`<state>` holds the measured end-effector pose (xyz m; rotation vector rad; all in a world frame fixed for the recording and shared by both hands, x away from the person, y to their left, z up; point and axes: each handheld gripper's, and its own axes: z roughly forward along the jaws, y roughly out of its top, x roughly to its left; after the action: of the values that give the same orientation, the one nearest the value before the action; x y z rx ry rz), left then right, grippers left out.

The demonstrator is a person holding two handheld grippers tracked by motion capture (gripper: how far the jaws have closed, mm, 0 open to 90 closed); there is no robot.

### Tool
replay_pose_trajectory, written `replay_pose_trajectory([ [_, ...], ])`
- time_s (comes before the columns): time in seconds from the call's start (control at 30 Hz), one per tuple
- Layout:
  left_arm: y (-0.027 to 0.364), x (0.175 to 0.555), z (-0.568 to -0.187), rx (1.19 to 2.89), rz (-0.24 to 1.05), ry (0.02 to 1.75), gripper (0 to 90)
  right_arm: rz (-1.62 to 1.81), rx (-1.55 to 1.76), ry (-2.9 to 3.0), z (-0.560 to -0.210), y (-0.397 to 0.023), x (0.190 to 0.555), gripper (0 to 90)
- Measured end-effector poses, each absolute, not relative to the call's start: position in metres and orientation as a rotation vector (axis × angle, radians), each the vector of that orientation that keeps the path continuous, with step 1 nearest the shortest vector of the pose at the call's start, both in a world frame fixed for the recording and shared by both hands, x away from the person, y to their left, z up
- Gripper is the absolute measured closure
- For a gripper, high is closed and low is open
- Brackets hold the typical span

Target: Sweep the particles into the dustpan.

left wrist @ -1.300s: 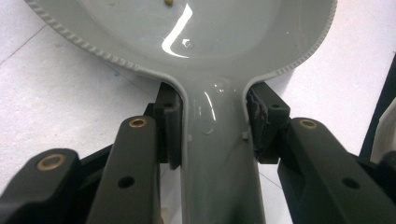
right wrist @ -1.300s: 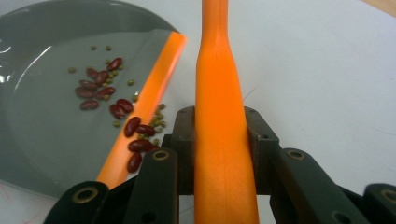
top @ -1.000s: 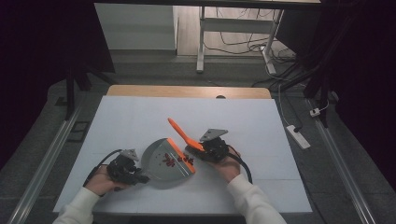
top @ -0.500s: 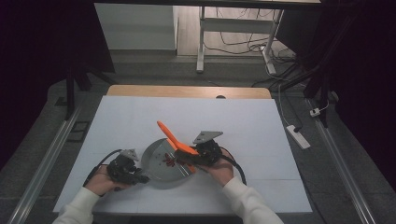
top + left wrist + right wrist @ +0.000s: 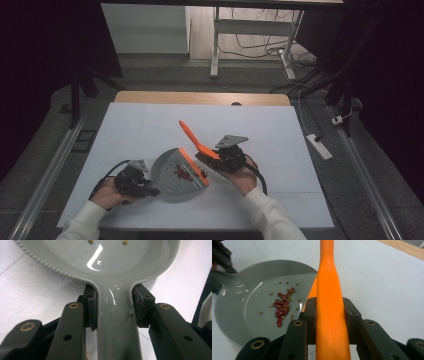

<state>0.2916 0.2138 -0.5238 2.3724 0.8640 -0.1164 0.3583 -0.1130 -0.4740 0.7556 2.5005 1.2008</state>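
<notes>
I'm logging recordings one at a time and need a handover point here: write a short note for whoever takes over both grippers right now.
Left gripper: shut on the handle of the grey dustpan, which rests on the white table.
Right gripper: shut on the orange brush handle, with the brush tilted and its lower end at the dustpan's orange lip.
Done: red beans and small green ones lie inside the pan.
Left: check the table beside the lip for stray beans, sweep any in, then probably empty the pan.
</notes>
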Motion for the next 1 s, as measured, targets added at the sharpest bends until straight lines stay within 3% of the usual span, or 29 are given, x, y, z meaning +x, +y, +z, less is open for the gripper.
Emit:
replay_pose_trajectory([
  [1.0, 0.214, 0.290, -0.522, 2.374, -0.113, 0.868, 61.2, 1.076, 0.806, 2.503, -0.490, -0.126, 0.351, 70.2],
])
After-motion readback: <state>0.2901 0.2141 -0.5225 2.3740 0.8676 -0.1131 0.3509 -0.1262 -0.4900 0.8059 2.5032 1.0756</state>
